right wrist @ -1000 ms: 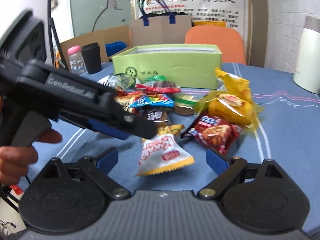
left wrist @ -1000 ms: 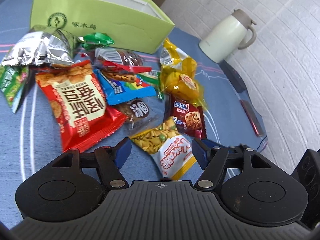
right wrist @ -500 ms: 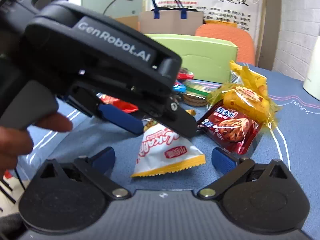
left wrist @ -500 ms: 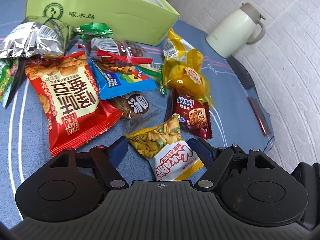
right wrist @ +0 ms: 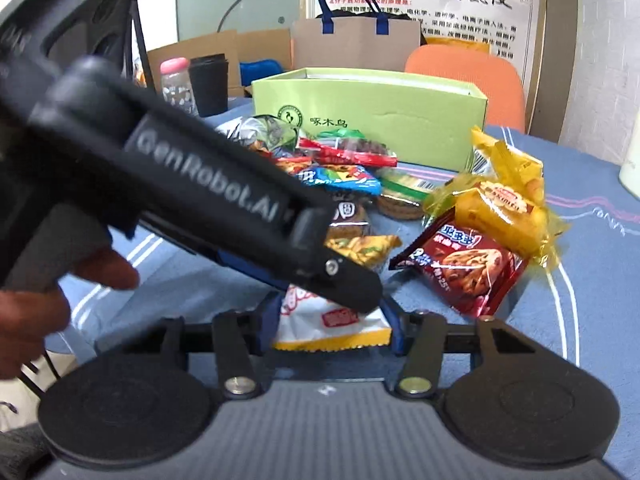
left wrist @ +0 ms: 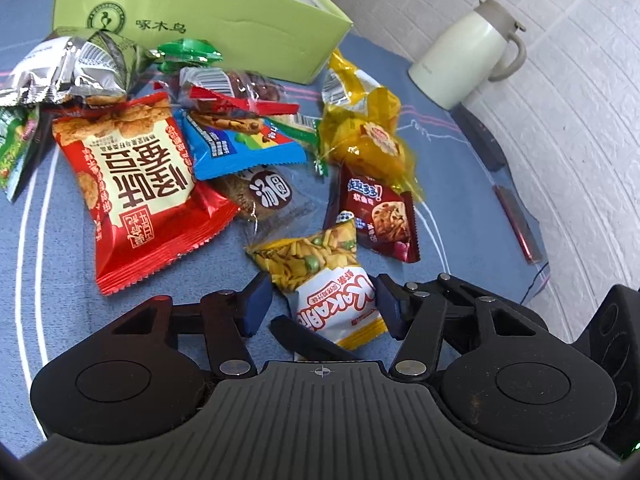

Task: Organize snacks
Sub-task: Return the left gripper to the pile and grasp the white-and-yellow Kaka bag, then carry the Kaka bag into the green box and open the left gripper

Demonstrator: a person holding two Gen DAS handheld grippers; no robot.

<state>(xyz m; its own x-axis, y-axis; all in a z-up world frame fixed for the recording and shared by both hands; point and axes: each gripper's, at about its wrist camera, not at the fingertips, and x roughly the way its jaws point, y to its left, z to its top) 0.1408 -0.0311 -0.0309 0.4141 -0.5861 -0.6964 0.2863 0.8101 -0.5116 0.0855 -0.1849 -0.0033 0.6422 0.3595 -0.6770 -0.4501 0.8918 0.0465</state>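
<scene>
- The table [left wrist: 48, 280] wore a blue cloth with white curved lines and thin pink ones; a heap of snack packets lay in its middle.
- A light green box [right wrist: 372, 120] stood open-topped behind the heap, with an orange chair [right wrist: 480, 72] beyond it.
- A cream thermos jug [left wrist: 468, 60] stood by the white brick wall [left wrist: 580, 100].
- At the back were a brown paper bag [right wrist: 356, 44], a wall poster [right wrist: 420, 4], a black cup [right wrist: 208, 84] and a pink-capped bottle [right wrist: 176, 84].
- The white-and-yellow snack bag [right wrist: 332, 324] lay nearest, in front of the heap.
- The right gripper [right wrist: 332, 328] had its blue pads pressed against the bag's two sides.
- The left gripper [left wrist: 320, 304] hung over the same bag, fingers apart on either side of it.
</scene>
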